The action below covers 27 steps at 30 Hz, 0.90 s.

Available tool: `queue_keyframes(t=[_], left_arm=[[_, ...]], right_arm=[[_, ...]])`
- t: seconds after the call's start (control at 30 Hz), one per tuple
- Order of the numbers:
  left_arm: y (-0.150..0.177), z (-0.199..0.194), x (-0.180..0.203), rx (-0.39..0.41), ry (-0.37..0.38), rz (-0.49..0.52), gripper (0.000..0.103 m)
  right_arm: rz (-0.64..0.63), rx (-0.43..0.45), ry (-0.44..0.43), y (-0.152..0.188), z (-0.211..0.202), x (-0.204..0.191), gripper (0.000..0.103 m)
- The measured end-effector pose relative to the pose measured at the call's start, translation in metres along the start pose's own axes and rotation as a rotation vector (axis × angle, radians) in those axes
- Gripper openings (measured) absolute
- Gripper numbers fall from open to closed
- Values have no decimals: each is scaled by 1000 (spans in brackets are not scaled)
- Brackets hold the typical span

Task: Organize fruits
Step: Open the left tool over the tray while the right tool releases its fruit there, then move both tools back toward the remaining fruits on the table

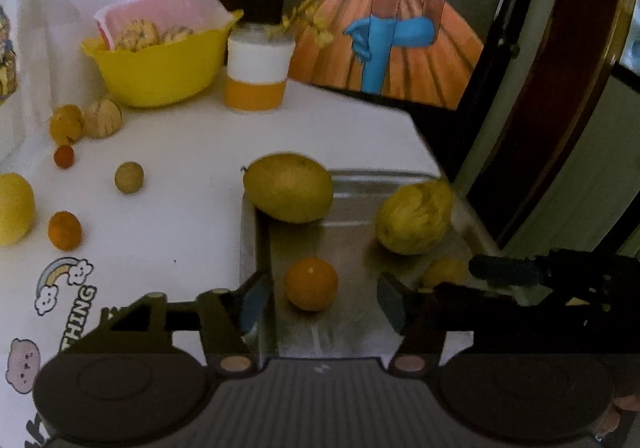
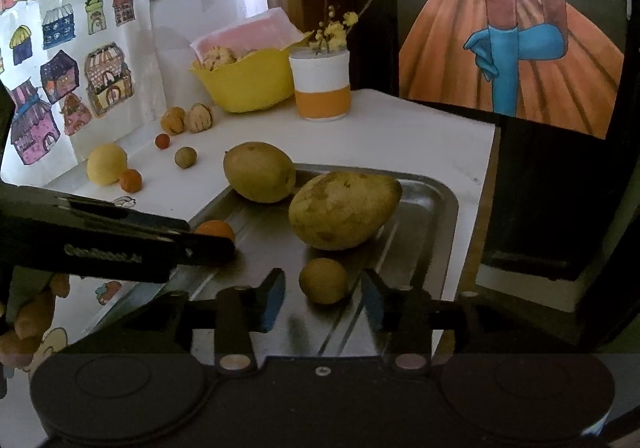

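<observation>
At the lower middle of the left wrist view, the left gripper hung over a metal tray with its jaws spread wide, an orange lying on the tray floor between the fingertips and touching neither. Above it in the frame, one mango rested across the tray's far left rim, and a second mango lay at the tray's right side. The right gripper reached in from the right edge of that frame, just above a small yellow fruit that it partly hid.

In the right wrist view, the right gripper was likewise spread open, with a small round yellow-green fruit sitting on the tray between its fingers; contact could not be told. The larger mango lay just above it at the centre of the frame.

On the white table, at the left of the left wrist view, loose fruit lay scattered: a yellow fruit at the edge, two small orange ones, a small brownish ball, and two striped pale fruits near the wall. A yellow bowl in the upper left held more striped fruit and a pink-and-white paper, with a white and orange cup of yellow flowers just beside it.
</observation>
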<state>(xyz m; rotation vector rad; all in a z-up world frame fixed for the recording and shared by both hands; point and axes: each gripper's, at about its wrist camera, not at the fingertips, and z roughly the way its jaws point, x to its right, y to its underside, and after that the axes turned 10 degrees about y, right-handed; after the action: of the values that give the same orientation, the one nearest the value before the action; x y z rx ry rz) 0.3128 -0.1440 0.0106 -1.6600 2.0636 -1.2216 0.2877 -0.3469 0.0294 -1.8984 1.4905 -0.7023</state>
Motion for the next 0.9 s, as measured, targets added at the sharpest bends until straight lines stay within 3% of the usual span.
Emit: queue_keyframes(t=[0.03,0.1,0.3,0.6,0.9], left_arm=[[-1,-5,1,9,5,1,70],[-3,-17,2,37,4,-3,84],[1,-65,8,146,2,-11,101],[24,-144,15,223,8,15,102],[63,-206,0,161,-18,46,102]], right_arm=[[-4,8,4,-1,-5,-1,55],[-16,29,14,-3,-16,-2,62],[-45,111,30,-9,-64,-12,81],[-87,185,23,0,-148,-40,99],[-132,43,22,28,-206,-76,102]])
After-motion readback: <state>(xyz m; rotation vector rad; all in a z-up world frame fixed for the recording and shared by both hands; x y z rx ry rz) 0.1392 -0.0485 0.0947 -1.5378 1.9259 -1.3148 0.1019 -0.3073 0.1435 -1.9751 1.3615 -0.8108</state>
